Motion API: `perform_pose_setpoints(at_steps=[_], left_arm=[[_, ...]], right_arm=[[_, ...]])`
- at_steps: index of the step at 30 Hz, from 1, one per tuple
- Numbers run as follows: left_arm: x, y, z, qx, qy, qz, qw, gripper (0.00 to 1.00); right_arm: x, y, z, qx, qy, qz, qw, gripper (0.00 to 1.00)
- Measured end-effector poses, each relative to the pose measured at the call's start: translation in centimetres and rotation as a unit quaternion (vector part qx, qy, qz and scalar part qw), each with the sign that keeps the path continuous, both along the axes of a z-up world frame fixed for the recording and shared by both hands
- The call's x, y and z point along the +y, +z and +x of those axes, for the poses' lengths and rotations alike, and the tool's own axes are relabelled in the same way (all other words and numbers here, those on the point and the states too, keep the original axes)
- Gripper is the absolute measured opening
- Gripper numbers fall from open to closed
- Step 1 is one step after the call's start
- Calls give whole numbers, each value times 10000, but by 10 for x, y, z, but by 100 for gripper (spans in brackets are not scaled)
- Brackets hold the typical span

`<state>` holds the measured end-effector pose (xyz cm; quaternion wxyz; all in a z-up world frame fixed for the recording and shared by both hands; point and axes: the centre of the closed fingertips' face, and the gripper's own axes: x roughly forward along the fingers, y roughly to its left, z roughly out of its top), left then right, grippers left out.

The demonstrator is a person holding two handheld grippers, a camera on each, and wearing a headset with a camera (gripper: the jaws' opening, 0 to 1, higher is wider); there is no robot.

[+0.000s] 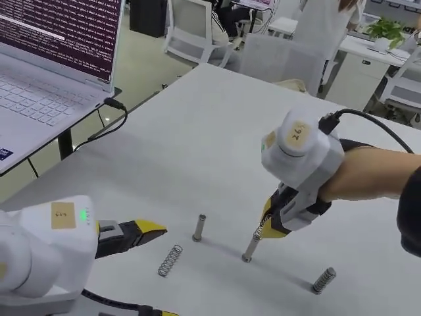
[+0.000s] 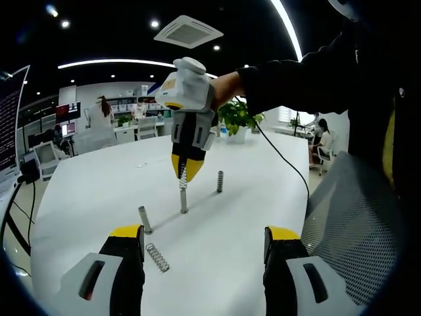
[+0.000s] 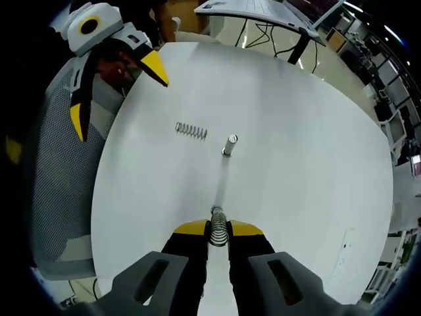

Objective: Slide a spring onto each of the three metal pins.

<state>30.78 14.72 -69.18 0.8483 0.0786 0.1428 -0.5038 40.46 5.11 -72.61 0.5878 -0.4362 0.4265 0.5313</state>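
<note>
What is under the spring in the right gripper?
An upright pin on the table, directly below the spring. The spring and right gripper hide its top, so threading can't be confirmed.

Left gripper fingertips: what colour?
Yellow fingertips over black; the left gripper view shows it best.

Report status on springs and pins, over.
Right gripper shut on spring at middle pin's top. Left gripper open. Right pin sprung, left pin bare, spare spring lying flat. Nothing blocking.

The white workbench (image 1: 197,118) is the work surface. An open laptop (image 1: 46,59) sits beyond the left gripper (image 2: 204,236). White office chairs (image 1: 191,26) and a potted plant (image 1: 385,28) stand well beyond the right gripper (image 1: 270,224). Overhead are strip lights (image 2: 112,64) and a ceiling air vent (image 2: 189,31).
</note>
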Motion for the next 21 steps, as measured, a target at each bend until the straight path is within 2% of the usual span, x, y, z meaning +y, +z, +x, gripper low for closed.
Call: perform_pose_setpoints(at_steps=[12,21], left_arm=[[3,-4,0,56,-27,11,10000,68],[5,-4,3,58,-3,25,10000,68]], right_arm=[[1,-16,0,130,-59,-65,9999,8],[-2,-31,1,145,-103,-246,9995,8]])
